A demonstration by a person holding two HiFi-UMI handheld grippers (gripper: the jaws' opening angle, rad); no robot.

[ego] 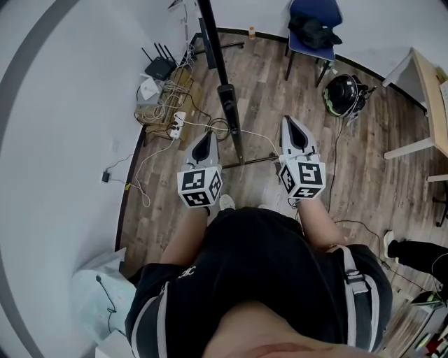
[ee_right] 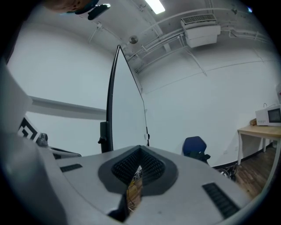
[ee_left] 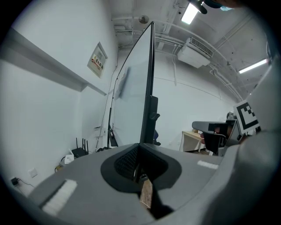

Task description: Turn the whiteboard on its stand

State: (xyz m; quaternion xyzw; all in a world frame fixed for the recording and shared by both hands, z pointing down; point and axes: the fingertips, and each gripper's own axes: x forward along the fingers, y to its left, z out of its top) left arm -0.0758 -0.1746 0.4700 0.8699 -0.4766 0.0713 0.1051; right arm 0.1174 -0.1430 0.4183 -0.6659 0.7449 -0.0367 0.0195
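Two grippers: the left gripper (ego: 206, 136) and the right gripper (ego: 289, 122) were held side by side in front of the person, one on each side of the stand's foot.
Left jaws: pressed together, with nothing between them.
Right jaws: closed tight and likewise empty.
Whiteboard (ego: 210, 35): one, upright on its stand (ego: 228, 105), turned edge-on to the grippers at 12 o'clock and apart from both.
Chair: one blue chair (ego: 315, 14) at 1 o'clock, with a black bag (ego: 315, 31) on its seat.
Floor (ego: 266, 77): one router (ego: 159, 68) at 11 o'clock; one white power strip (ego: 176, 124) beside it among tangled cables; one round black-and-green object (ego: 343, 94) at 2 o'clock.
Table (ego: 428, 84): one, at 3 o'clock, showing only its edge.
Head view only: the stand's feet, the cables and the person's white shoes (ego: 225, 203).
Left gripper view only: one wall notice (ee_left: 97, 60) at 10 o'clock of the board.
Right gripper view only: one microwave (ee_right: 268, 117) standing on the table at 3 o'clock.
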